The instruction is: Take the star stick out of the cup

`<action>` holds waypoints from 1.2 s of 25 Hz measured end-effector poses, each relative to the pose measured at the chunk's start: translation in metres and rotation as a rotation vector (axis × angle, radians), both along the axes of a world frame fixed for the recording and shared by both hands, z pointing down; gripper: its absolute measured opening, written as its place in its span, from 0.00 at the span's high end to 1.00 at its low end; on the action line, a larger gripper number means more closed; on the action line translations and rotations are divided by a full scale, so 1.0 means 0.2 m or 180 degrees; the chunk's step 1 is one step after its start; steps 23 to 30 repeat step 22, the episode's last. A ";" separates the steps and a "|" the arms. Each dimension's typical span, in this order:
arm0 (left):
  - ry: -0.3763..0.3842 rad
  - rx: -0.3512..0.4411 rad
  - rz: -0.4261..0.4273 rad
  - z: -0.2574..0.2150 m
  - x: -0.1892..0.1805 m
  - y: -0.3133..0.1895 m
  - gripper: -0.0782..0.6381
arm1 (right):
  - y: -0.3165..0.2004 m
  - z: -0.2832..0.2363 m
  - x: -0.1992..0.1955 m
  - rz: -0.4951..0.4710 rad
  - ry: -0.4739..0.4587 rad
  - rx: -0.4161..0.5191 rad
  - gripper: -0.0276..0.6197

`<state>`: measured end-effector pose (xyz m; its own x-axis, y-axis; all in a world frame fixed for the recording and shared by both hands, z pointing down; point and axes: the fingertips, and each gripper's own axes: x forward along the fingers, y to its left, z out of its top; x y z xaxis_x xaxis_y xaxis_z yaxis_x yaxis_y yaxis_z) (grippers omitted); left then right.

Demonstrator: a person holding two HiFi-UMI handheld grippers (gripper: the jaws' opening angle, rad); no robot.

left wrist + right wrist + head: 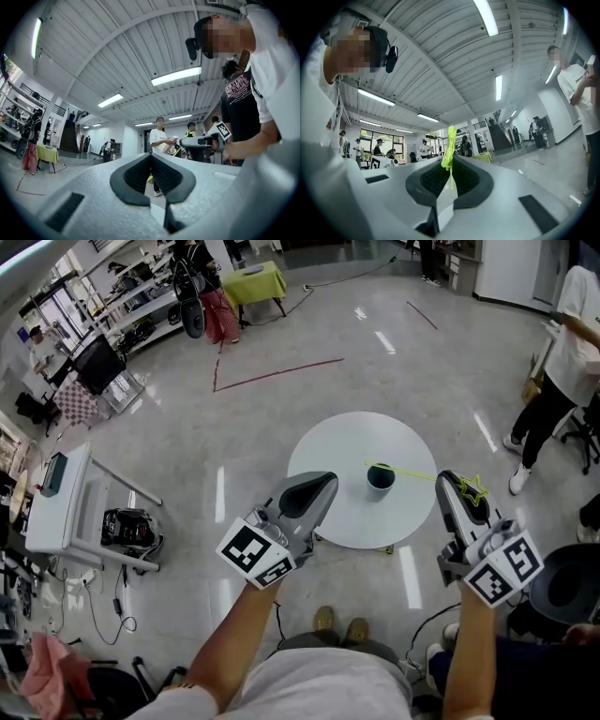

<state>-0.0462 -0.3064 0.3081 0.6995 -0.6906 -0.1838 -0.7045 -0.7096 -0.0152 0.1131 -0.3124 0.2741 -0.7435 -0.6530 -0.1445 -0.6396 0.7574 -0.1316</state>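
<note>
Two grippers closed, right one has the stick

Right gripper (451, 164) pinches the yellow-green star stick (412, 473) at its star end. The shaft runs almost level across the dark cup (381, 480) on the round white table (328, 451). Left gripper (151, 158): jaws together, nothing between them.

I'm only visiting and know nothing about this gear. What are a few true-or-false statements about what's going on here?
1. The right hand-held gripper is shut on the star stick. True.
2. The left hand-held gripper holds the cup. False: its jaws are shut on nothing.
3. The table is round and white. True.
4. The cup lies tipped over on the floor. False: it stands upright on the table.
</note>
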 end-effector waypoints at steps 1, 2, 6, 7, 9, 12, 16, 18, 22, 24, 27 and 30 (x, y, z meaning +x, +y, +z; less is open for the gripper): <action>0.0002 0.0005 0.0003 0.00 0.00 0.01 0.87 | 0.01 0.00 0.00 -0.0001 0.0009 0.0004 0.93; 0.0004 0.0009 0.0007 0.00 0.00 0.01 0.87 | 0.02 0.00 0.00 -0.0002 0.0011 0.0007 0.93; -0.0001 0.0010 0.0014 0.00 0.02 0.02 0.87 | 0.02 0.00 0.01 0.0002 -0.0001 0.0015 0.93; -0.0001 0.0008 0.0011 0.00 0.02 0.02 0.87 | 0.02 -0.01 0.02 0.0002 -0.0003 0.0017 0.93; 0.0000 0.0005 0.0004 0.00 0.02 0.03 0.87 | 0.03 -0.01 0.03 0.0001 -0.0005 0.0023 0.93; -0.0002 0.0009 0.0000 0.00 0.02 0.05 0.87 | 0.05 -0.01 0.02 -0.0002 -0.0004 0.0029 0.93; 0.0000 0.0013 -0.0004 0.00 0.02 0.06 0.87 | 0.06 -0.02 0.02 -0.0001 -0.0007 0.0036 0.93; -0.0001 0.0010 -0.0010 -0.01 0.02 0.05 0.87 | 0.05 -0.02 0.03 -0.0002 -0.0005 0.0035 0.93; 0.0000 0.0009 -0.0015 -0.01 0.01 0.05 0.87 | 0.04 -0.03 0.02 -0.0009 0.0000 0.0031 0.93; 0.0000 0.0009 -0.0015 -0.01 0.01 0.05 0.87 | 0.04 -0.03 0.02 -0.0009 0.0000 0.0031 0.93; 0.0000 0.0009 -0.0015 -0.01 0.01 0.05 0.87 | 0.04 -0.03 0.02 -0.0009 0.0000 0.0031 0.93; 0.0000 0.0009 -0.0015 -0.01 0.01 0.05 0.87 | 0.04 -0.03 0.02 -0.0009 0.0000 0.0031 0.93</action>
